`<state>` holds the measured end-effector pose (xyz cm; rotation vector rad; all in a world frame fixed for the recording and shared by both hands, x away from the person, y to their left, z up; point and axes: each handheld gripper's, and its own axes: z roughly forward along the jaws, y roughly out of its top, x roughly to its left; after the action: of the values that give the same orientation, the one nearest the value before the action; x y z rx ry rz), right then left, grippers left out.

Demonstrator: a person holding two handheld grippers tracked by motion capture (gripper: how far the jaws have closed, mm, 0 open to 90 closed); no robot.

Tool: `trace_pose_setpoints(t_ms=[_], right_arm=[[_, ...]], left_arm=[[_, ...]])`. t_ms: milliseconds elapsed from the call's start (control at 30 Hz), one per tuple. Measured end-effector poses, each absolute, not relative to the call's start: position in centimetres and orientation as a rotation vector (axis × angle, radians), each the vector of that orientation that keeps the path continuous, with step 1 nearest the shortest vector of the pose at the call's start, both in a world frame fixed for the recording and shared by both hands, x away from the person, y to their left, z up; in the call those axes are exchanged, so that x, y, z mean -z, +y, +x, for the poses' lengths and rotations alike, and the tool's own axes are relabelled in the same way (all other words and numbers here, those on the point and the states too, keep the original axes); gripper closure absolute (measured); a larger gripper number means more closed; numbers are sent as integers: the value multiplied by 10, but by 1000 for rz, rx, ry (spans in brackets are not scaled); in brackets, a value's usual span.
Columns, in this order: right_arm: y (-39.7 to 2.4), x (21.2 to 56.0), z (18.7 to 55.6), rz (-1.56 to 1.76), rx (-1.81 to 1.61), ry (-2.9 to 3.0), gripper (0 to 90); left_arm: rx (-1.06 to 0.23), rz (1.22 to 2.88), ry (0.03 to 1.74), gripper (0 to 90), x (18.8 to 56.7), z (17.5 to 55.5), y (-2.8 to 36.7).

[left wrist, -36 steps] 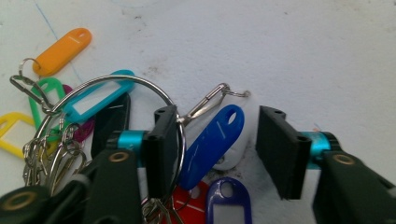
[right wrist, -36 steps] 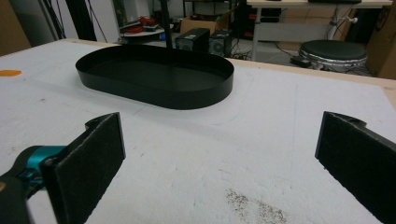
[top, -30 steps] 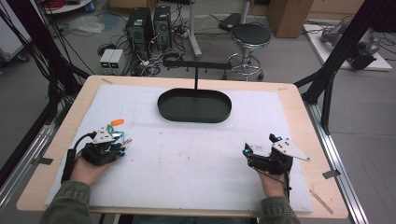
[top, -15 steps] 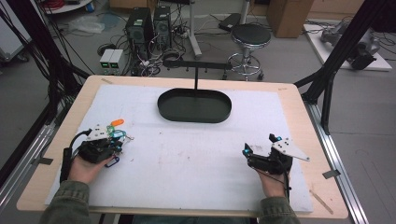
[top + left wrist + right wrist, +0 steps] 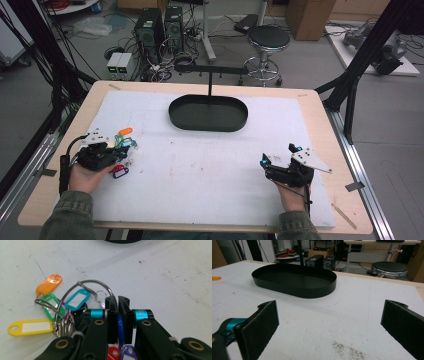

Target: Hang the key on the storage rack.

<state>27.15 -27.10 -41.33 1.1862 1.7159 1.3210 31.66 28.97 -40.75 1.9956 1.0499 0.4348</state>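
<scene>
Left gripper view – jaws clamp one blue tag (image 5: pixel 120 326); right gripper's (image 5: pixel 329 325) jaws gape.

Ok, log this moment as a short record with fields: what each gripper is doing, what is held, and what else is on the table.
left gripper: shut on a blue key tag, jaws nearly together, low over the mat
key bunch: metal ring with orange, green, teal and yellow tags fanned out on the mat, left of the jaws
right gripper: open, nothing between its pads, low over the mat at the right
black oval tray: far centre of the table, nothing seen in it, a black T-shaped stand at its back
surface: white mat, scuffed
</scene>
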Motion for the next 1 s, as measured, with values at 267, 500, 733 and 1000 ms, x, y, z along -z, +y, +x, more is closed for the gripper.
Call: trace_pose_setpoints(t_ms=[267,500,733,1000], right_arm=[[-271,413,272,1189,-1319,1717,4],[-271,413,271,1188,-1324,1713,4],[-272,413,271,1192,-1325,1710,4],[-272,413,271,1186,-1325,1714,5]], left_arm=[[-420,1953,1080,863,394,320,296],[-428,1961,1058,863,377,326,294],[-412,1937,1025,863,354,333,291],[-413,1949,1000,863,338,338,285]])
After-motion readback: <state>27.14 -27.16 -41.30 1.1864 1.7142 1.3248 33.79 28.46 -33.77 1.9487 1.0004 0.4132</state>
